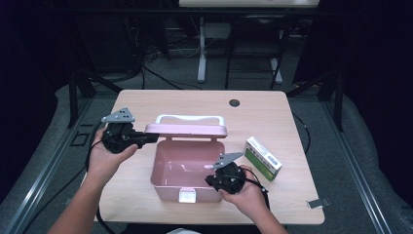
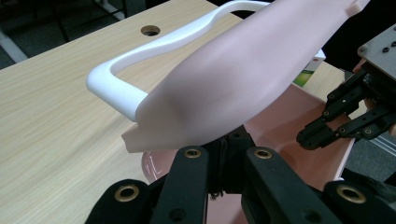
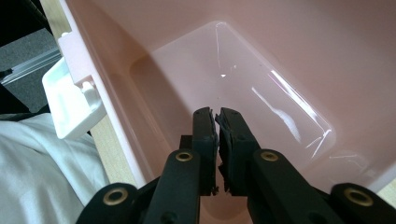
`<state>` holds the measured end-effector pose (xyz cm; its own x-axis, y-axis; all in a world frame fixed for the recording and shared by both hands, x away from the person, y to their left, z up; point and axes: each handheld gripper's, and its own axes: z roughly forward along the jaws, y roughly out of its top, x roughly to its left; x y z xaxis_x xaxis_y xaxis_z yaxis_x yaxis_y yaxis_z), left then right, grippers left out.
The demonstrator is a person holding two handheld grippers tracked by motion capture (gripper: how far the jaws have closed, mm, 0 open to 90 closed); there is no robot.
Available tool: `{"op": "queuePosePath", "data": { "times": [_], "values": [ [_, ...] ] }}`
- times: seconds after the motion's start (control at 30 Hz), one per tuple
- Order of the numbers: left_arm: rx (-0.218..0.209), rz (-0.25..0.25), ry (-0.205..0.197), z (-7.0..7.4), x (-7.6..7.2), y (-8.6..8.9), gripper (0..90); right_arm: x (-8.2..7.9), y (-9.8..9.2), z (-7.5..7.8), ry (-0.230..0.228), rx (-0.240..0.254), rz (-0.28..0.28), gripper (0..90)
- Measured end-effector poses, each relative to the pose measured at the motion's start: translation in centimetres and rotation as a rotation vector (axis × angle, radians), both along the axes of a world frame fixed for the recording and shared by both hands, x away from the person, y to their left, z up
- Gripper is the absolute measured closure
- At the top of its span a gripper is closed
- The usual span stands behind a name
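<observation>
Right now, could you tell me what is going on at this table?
A person works a pink storage box with two claws. The left claw is shut on the edge of the raised lid, holding it up. The right claw is shut and empty, pointing into the bare box. A green and white carton lies beside the box.

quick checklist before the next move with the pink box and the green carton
1. Lid of the pink box raised: ok, it stands open, white handle at the far side.
2. Left gripper on the lid: ok, jaws shut at the lid's left edge; actual pinch cannot tell.
3. Right gripper free: ok, jaws shut on nothing, tips over the box's inside.
4. Box inside clear: ok, the bottom seen from the right gripper view is bare.
5. Green carton within reach: ok, it lies on the table just right of the box.
6. White latch clear: ok, it hangs at the front wall.
</observation>
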<state>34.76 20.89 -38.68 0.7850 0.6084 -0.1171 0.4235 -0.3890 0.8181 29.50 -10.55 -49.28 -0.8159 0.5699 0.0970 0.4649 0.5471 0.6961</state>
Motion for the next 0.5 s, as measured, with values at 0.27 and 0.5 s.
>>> {"op": "queuePosePath", "data": {
  "times": [0.27,0.5],
  "values": [
    [-0.002,0.003,0.005,0.07,0.19,0.0,89.5,0.04,-0.05,0.01,0.003,0.001,0.002,85.3],
    [-0.007,0.007,0.007,0.16,0.47,0.02,89.5,0.09,-0.1,0.03,0.005,-0.002,0.006,85.6]
  ]
}}
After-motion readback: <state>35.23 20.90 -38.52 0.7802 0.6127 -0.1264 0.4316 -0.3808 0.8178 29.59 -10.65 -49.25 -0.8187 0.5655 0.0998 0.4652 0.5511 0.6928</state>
